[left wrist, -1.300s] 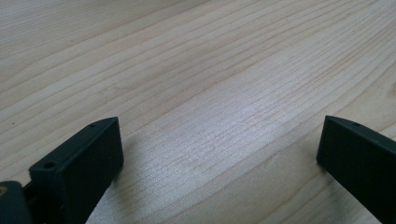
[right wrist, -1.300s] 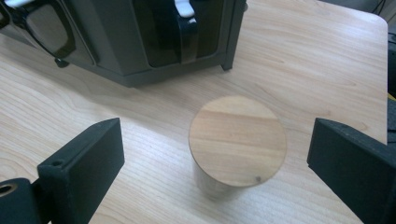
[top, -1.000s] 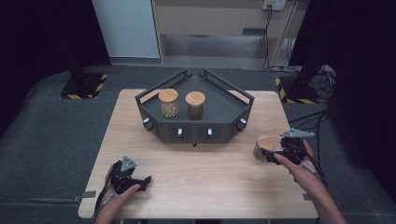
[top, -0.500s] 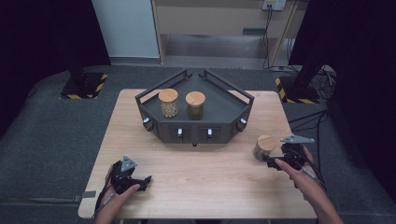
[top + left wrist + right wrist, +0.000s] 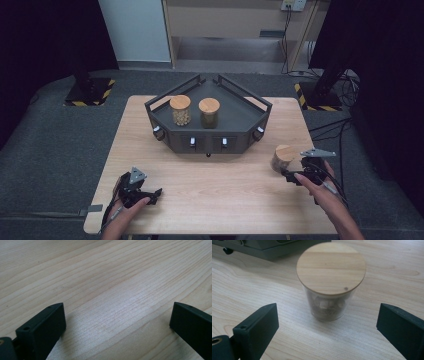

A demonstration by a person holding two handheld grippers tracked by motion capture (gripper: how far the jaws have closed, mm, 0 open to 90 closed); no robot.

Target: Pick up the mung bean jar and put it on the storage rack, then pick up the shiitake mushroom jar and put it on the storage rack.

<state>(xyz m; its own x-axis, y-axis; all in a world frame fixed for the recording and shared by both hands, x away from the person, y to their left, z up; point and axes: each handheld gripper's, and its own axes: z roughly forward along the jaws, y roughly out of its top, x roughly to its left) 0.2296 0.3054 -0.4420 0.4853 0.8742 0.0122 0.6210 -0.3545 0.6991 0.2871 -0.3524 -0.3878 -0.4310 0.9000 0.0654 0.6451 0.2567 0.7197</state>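
Note:
A glass jar with a wooden lid (image 5: 283,157) stands upright on the wooden table (image 5: 220,190), right of centre. My right gripper (image 5: 292,172) sits just behind it, near the right edge, with its jaws open. In the right gripper view the jar (image 5: 330,267) stands ahead of the two black fingers (image 5: 259,325), a little beyond their tips and touching neither. My left gripper (image 5: 155,195) rests low at the table's front left, also open. In the left gripper view there is bare wood between its fingers (image 5: 45,325).
A dark angular tray (image 5: 240,120) stands at the back middle of the table and holds two more wooden-lidded jars (image 5: 180,110) (image 5: 209,112). Knobs line the tray's front wall (image 5: 207,142). Cables trail off the table's right side.
My right gripper has drawn back a little from the jar toward the front edge. The jar stays where it stood. The left gripper has not moved.

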